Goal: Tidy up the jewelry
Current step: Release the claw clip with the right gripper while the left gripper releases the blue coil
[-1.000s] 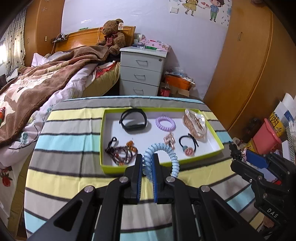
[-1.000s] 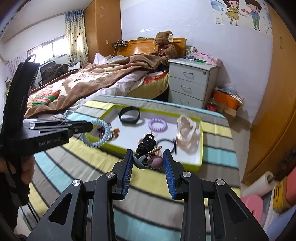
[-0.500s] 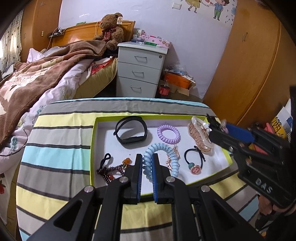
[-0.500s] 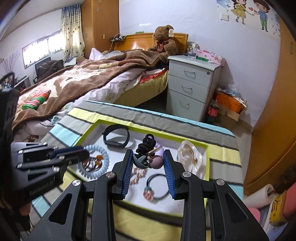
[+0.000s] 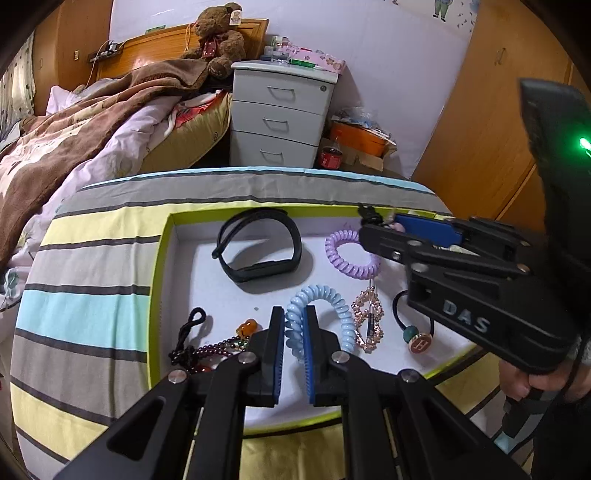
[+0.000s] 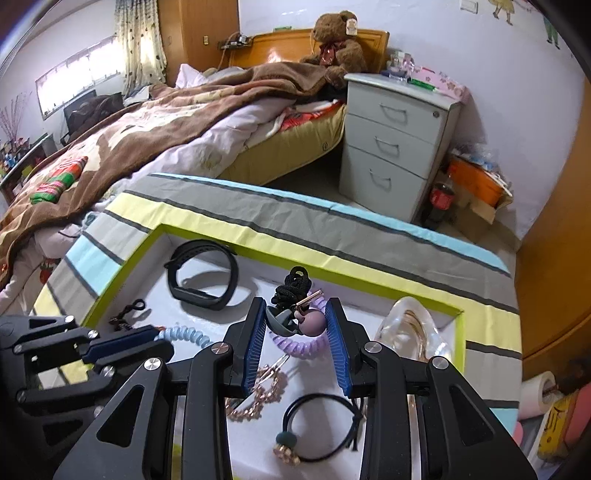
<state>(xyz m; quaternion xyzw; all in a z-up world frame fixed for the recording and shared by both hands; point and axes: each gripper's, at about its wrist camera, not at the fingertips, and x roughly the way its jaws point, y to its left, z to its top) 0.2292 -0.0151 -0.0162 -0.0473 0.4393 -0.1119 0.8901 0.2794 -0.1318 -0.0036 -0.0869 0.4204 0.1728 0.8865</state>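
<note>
A green-rimmed white tray (image 5: 162,280) lies on the striped cloth. My left gripper (image 5: 294,317) is shut on a light blue spiral hair tie (image 5: 334,306) and holds it low over the tray's near part. My right gripper (image 6: 295,306) is shut on a hair tie with a purple ball, a grey half-ball and a black knotted cord (image 6: 314,323), over the tray's middle. In the tray lie a black band (image 5: 258,251), a purple spiral tie (image 5: 351,258), a rose-gold chain (image 5: 369,321), a black hair tie with beads (image 6: 317,424), a dark beaded bracelet (image 5: 207,350) and a clear hair claw (image 6: 410,332).
The striped cloth (image 5: 85,295) covers a round-edged table. Behind it stand a bed with a brown blanket (image 6: 147,125), a grey three-drawer nightstand (image 5: 280,118) and a teddy bear (image 5: 218,33). A wooden wardrobe (image 5: 480,129) is at the right. A paper roll (image 6: 539,395) lies on the floor.
Both grippers have moved forward and down, from the tray's near edge to above its contents. The right one came in from the right. Each has kept its hair tie.
</note>
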